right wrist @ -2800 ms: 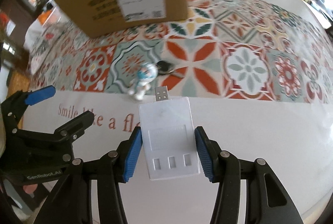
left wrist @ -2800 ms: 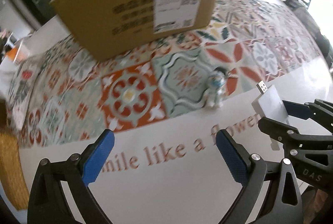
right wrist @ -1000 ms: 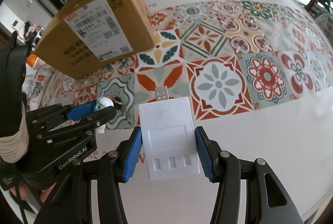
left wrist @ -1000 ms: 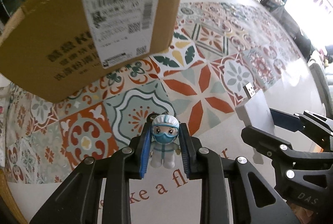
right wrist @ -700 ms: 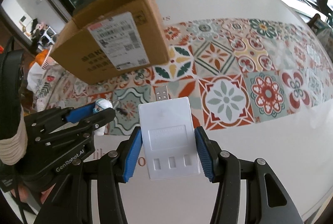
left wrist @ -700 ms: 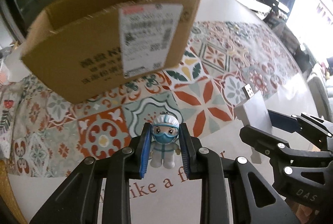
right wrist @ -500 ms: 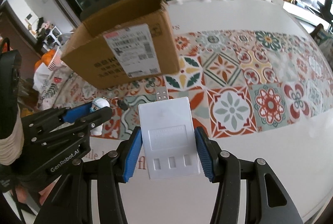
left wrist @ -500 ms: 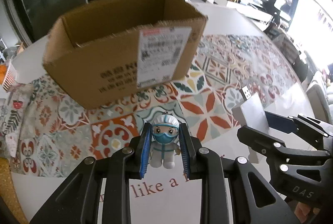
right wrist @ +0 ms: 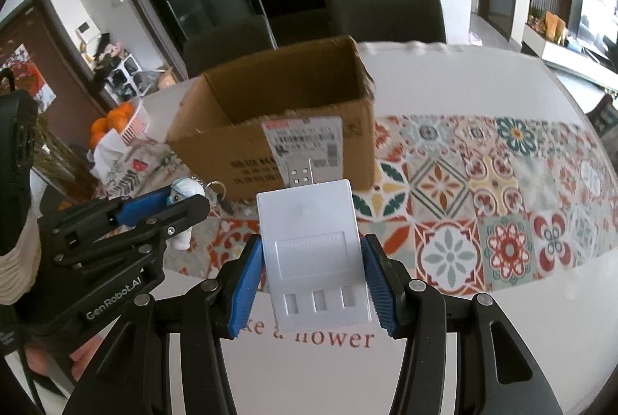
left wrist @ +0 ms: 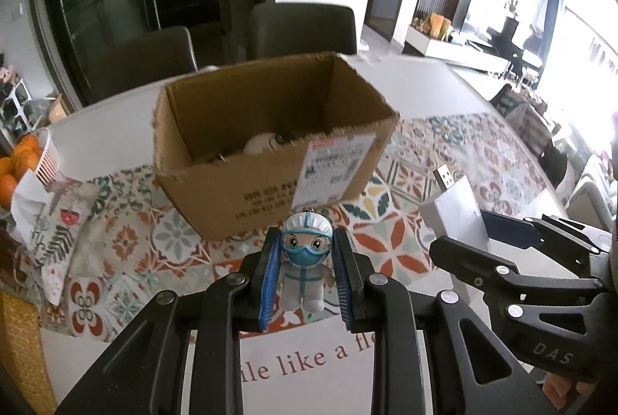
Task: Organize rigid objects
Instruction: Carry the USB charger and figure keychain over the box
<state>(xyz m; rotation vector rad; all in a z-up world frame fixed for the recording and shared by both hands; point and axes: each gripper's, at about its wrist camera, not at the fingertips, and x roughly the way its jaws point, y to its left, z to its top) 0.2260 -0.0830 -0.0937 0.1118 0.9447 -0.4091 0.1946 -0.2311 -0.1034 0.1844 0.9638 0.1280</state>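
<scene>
My left gripper [left wrist: 306,274] is clamped on the little masked figure keychain [left wrist: 305,262], pads pinching its sides at shoulder height; it feels like light, hard plastic, rounded and a bit slick, so I judge the narrow body a surer hold than the bulbous head, and its ring dangles free behind. My right gripper [right wrist: 313,270] is closed across the long edges of the flat white USB card reader [right wrist: 314,253], plug pointing to twelve o'clock: stiff, thin, nearly weightless, best held by its edges. The open cardboard box [left wrist: 270,141] sits at twelve o'clock on the patterned table runner [right wrist: 502,206], something pale already inside.
</scene>
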